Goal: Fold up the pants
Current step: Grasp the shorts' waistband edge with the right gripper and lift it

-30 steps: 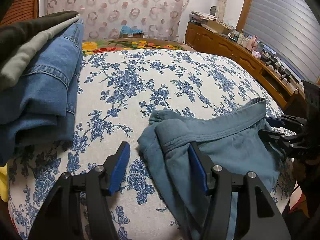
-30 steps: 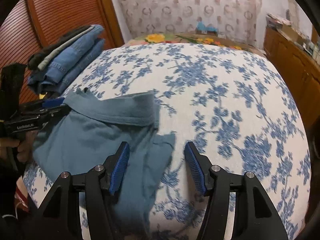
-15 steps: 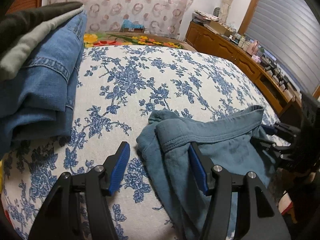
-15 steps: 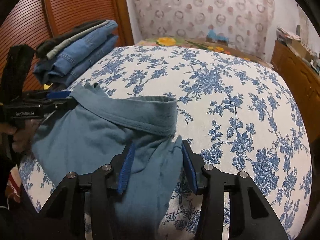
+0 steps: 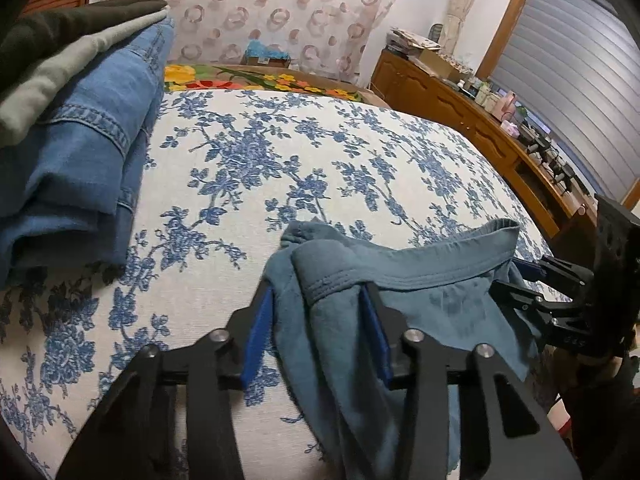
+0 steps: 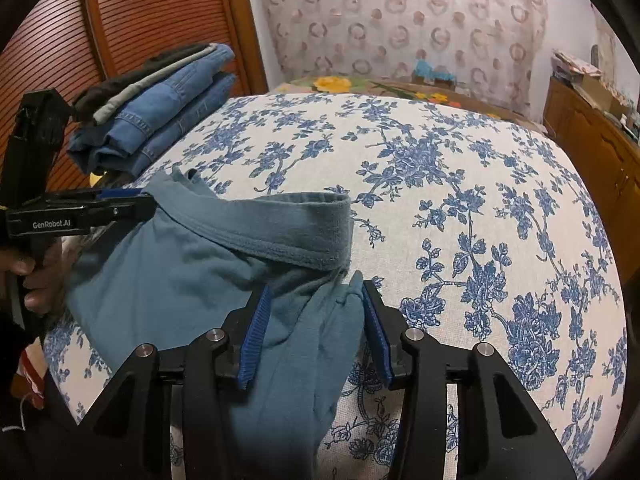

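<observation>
Teal pants (image 6: 168,280) on floral bedspread (image 6: 460,208), folded jeans stack (image 5: 76,168) beside, wooden dresser (image 5: 472,120) beyond

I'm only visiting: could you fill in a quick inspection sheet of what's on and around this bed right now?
Surface: bed cover, white with blue flowers.
Job's things: teal pants, waistband bunched, hanging over the near edge.
Clutter: folded stack of jeans at the bed's left side.
Grippers: left gripper has just been closing, right gripper too; bunched pants cloth between both.
Cables: nothing seen.
Surroundings: patterned curtain, wooden sideboard, slatted door.
</observation>
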Motion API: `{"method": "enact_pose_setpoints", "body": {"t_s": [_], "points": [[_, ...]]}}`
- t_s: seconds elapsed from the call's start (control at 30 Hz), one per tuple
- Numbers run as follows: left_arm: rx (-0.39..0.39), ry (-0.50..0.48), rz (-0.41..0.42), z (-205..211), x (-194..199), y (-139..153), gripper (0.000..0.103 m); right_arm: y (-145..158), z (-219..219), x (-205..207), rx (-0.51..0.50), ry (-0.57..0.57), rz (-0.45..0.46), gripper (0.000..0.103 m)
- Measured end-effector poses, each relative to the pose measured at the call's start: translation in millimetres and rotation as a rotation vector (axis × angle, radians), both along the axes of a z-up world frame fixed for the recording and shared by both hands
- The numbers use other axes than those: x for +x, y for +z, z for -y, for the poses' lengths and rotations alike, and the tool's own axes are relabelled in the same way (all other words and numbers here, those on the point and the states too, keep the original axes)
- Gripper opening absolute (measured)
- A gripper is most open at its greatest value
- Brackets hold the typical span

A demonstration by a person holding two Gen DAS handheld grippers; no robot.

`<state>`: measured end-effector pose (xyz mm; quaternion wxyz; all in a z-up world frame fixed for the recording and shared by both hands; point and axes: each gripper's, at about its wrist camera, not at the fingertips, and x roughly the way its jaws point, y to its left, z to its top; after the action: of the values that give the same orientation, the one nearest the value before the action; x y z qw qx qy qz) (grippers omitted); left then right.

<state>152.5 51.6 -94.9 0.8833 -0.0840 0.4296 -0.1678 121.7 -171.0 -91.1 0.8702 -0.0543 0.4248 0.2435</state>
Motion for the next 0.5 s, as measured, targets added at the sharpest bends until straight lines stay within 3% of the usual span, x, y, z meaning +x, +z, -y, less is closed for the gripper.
{"method": "enact_pose_setpoints", "body": {"t_s": [0.27,0.5], "points": [[0.016,-0.037,0.026,5.2,-4.9,4.4,0.022,0.1,0.9,0.3,0.002,-0.001,-0.003,0.042],[0.003,-0.049,0.044,3.8,-9.2,10.3,0.020,0.9,-0.1,-1.3,0.035,0.029,-0.028,0.019]]}}
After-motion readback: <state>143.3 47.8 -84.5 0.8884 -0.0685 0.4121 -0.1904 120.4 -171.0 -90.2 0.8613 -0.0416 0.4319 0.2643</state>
